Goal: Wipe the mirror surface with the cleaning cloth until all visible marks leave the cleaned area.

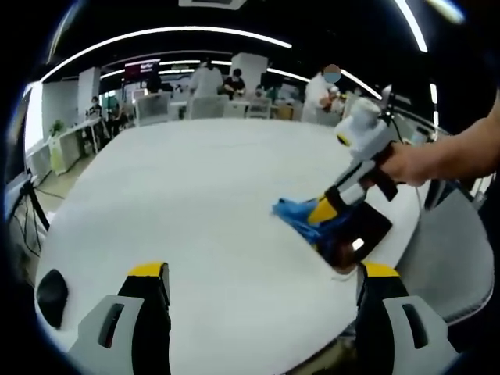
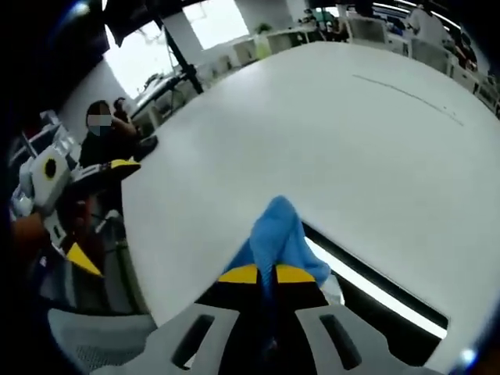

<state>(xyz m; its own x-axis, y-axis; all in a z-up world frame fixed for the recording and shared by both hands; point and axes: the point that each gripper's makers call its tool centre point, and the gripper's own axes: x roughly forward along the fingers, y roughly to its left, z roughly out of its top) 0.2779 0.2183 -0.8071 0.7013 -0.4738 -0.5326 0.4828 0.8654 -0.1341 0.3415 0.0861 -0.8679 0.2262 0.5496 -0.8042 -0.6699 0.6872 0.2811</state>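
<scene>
1. In the left gripper view we see our left gripper (image 1: 262, 281) with its yellow-tipped jaws standing wide apart over the white table (image 1: 195, 203), nothing between them

2. In the same view the right gripper (image 1: 323, 211) comes in from the right, held by a hand (image 1: 410, 162), its yellow tips pressed down on the blue cleaning cloth (image 1: 293, 212)

3. The cloth lies half on the table and half on the mirror (image 1: 361, 234), a dark flat panel at the table's near right edge, just beyond the left gripper's right jaw; a small bright glint shows on its surface

4. In the right gripper view the right gripper (image 2: 267, 275) has its jaws closed together on the cleaning cloth (image 2: 277, 234), which bunches up ahead of the yellow tips

5. There the mirror (image 2: 375, 293) runs along the table (image 2: 328, 133) edge to the right of the cloth, and it reflects a long white ceiling light; we cannot tell whether any marks lie on it

6. The left gripper (image 2: 94, 215) shows at the left of this view, off the table's edge

7. People sit and stand at desks beyond the table's far edge; a dark sign hangs there, but we can read no writing on it or anywhere else
</scene>
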